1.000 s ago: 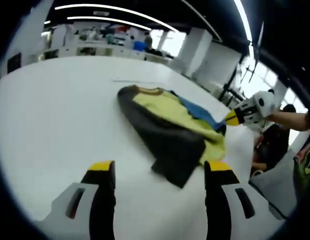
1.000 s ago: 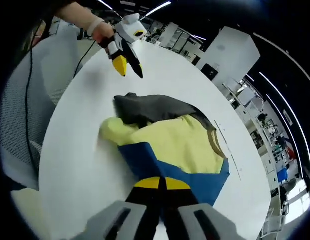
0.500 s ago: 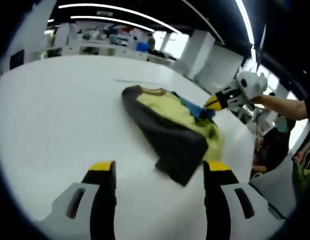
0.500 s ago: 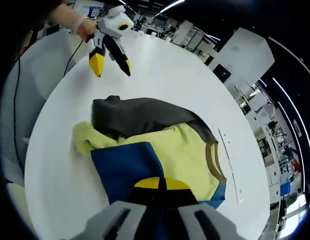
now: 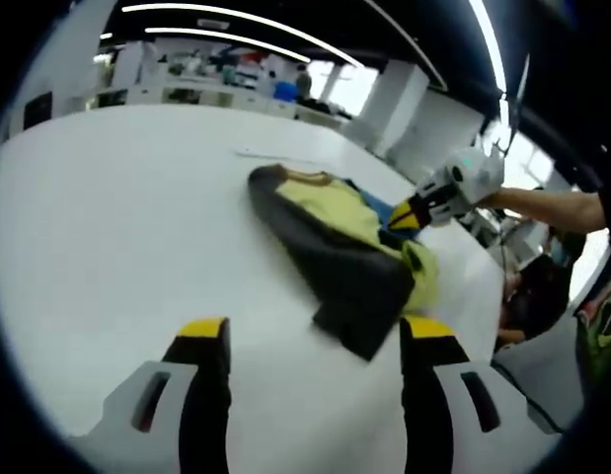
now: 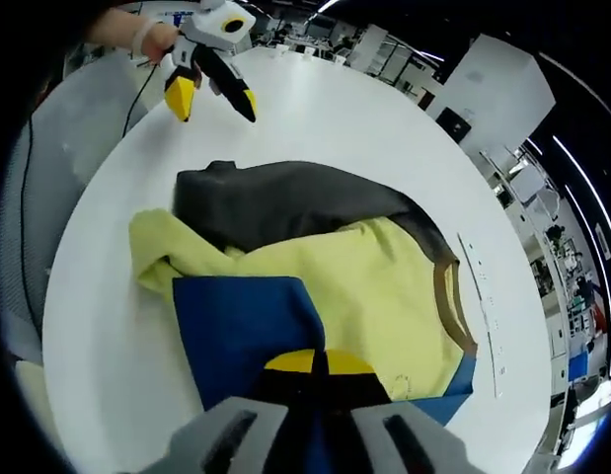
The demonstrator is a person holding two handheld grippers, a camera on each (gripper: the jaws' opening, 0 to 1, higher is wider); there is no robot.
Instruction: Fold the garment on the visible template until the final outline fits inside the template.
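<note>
A garment with a yellow body, a dark grey part and a blue part lies crumpled on the white table. My right gripper is shut on the blue part, which is folded over the yellow. In the left gripper view the garment lies ahead with its grey side nearest, and the right gripper pinches blue cloth at its far edge. My left gripper is open, short of the garment and holding nothing; it hovers above the table's rim.
A thin marked line runs along the table beyond the collar, also visible as a line. A grey mesh chair stands past the table's rim. A person's arm reaches in from the right.
My right gripper has carried the blue part further over the yellow body toward the grey side. The left gripper has stayed open and off the cloth.
</note>
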